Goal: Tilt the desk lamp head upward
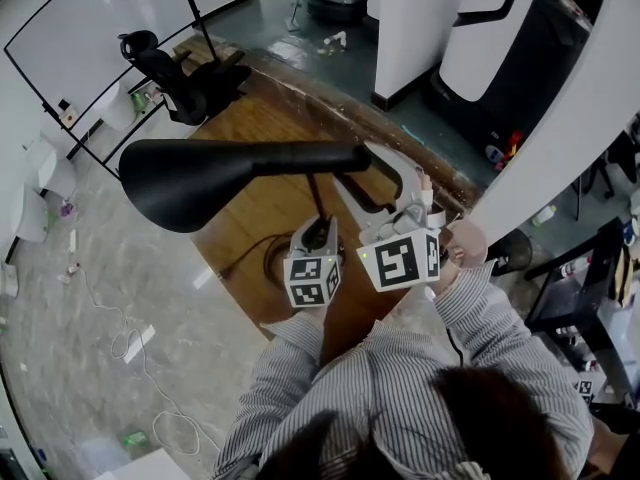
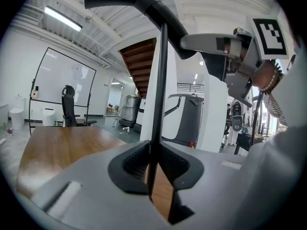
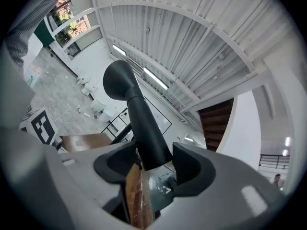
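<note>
A black desk lamp stands on the wooden table (image 1: 250, 208). Its cone-shaped head (image 1: 185, 180) points left, and its tube-like neck (image 1: 300, 156) lies about level. My left gripper (image 1: 320, 236) is shut on the thin upright stem (image 2: 158, 80), low down near the base. The stem runs straight up between the left pads (image 2: 139, 164). My right gripper (image 1: 375, 166) is shut on the rear end of the head's neck (image 3: 146, 133), with the cone (image 3: 117, 79) beyond it. From the left gripper view, the right gripper (image 2: 225, 44) shows up high at the neck's end.
A black cord (image 1: 235, 258) loops from the lamp's foot across the table. A black office chair (image 1: 165, 68) and a whiteboard (image 1: 90, 28) stand beyond the table's far end. White pillars (image 1: 420, 18) rise at the back right. Cables lie on the floor (image 1: 130, 343).
</note>
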Demonstrator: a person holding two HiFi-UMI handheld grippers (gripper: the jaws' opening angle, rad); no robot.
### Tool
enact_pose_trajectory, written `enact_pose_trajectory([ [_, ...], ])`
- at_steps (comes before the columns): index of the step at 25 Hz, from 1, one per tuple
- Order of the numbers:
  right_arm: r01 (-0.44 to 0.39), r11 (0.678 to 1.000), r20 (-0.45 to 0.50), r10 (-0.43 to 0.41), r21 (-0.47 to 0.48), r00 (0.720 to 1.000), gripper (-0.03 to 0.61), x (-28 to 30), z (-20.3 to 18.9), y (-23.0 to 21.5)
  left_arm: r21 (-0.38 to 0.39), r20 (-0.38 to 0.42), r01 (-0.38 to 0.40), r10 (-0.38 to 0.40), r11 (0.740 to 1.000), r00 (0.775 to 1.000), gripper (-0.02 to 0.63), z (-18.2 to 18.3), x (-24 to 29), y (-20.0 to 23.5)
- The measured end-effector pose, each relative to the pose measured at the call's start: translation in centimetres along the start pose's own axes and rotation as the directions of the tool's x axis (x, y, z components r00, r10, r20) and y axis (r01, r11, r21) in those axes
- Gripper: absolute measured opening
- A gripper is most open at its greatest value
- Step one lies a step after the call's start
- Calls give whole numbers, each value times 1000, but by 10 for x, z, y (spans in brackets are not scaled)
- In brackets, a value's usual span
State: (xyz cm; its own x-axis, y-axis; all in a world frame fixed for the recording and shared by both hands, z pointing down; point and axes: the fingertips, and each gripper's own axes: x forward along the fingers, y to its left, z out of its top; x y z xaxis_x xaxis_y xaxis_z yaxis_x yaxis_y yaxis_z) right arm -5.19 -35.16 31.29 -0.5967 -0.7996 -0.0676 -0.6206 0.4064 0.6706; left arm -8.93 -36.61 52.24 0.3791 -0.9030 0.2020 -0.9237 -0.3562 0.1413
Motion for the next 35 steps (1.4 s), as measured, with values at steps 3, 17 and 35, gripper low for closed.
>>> enact_pose_trajectory([
  [3,-3,997,18,2,75,1000,236,1,0,4,1,-4,4,-4,1000,1000,57,0,-1,0],
  [17,30,941,35,-44,338,998,235,1,-5,15,19,-17,20,-20,1000,1000,54,0,0,-2],
  [35,63,854,49,-102,517,994,238,3,-6,23,48,-22,18,-17,999,1000,51,0,0,-2],
])
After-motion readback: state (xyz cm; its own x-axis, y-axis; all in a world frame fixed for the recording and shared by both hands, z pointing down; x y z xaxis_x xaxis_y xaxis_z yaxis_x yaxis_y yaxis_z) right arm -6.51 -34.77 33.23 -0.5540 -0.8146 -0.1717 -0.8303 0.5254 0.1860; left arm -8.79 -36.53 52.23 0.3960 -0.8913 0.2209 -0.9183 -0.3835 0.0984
